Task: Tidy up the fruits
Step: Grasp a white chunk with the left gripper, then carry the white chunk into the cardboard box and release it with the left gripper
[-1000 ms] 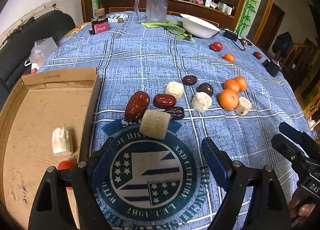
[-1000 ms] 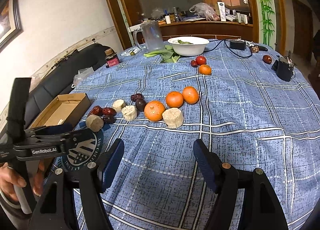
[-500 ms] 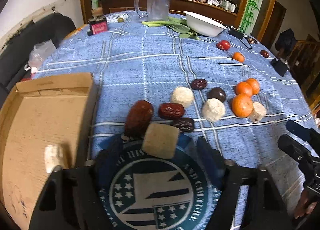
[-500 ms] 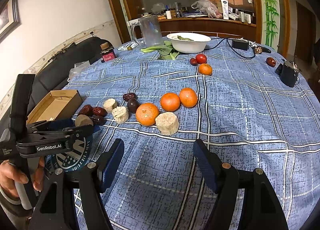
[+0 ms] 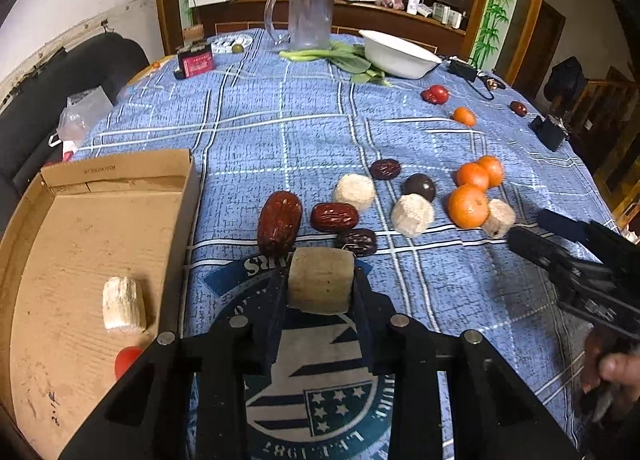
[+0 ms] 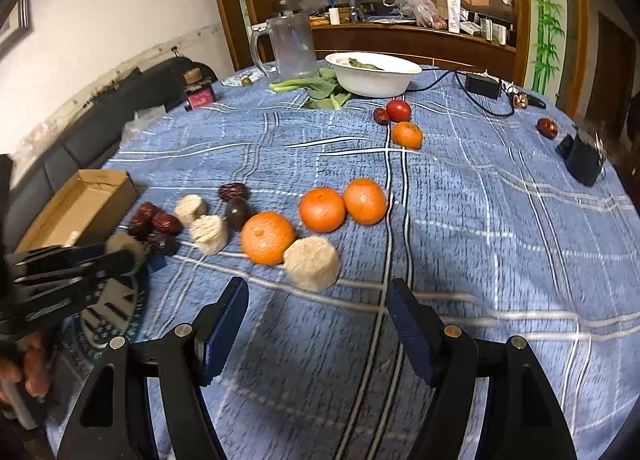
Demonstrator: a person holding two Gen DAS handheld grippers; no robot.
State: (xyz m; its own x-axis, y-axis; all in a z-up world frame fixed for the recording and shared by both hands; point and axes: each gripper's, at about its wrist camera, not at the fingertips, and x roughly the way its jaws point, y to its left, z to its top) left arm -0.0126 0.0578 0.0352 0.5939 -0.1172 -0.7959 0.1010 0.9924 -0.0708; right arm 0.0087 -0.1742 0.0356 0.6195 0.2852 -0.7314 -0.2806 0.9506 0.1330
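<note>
Cardboard box: shallow brown cardboard box (image 5: 100,236) at the left edge of the counter; holds 1 pale fibrous cylinder chunk (image 5: 123,305) and 1 small red round fruit (image 5: 127,360), partly hidden behind the gripper frame.
Left gripper: left gripper (image 5: 320,284) with jaws closing, pads against both sides of a beige cut cylinder chunk (image 5: 321,280), over the round blue-and-white printed emblem (image 5: 312,392) on the cloth.
Red dates: 5 wrinkled dates counted in the middle cluster: 1 large red-brown (image 5: 279,222), 1 smaller red (image 5: 334,217), 1 dark one (image 5: 357,241) just behind the held chunk, 1 dark one further back (image 5: 385,169), 1 smooth dark round fruit (image 5: 419,187).
Pale chunks on the cloth: 3 loose (image 5: 354,192), (image 5: 412,214), (image 5: 498,217); the last touches the nearest orange.
Oranges: 3 small oranges grouped (image 6: 267,237), (image 6: 322,209), (image 6: 365,201); 1 apart further back (image 6: 407,135).
Far fruit: 1 red tomato (image 6: 398,110) with 1 dark date touching it (image 6: 381,116); 1 reddish fruit alone at far right (image 6: 547,128).
Right gripper: right gripper (image 6: 318,334) with jaws apart, nothing between them, hovering over the blue checked tablecloth (image 6: 480,220) just short of the pale chunk by the oranges.
Counter back edge: 1 clear plastic jug (image 6: 289,45), 1 white bowl (image 6: 372,73), green leaves (image 6: 320,89).
</note>
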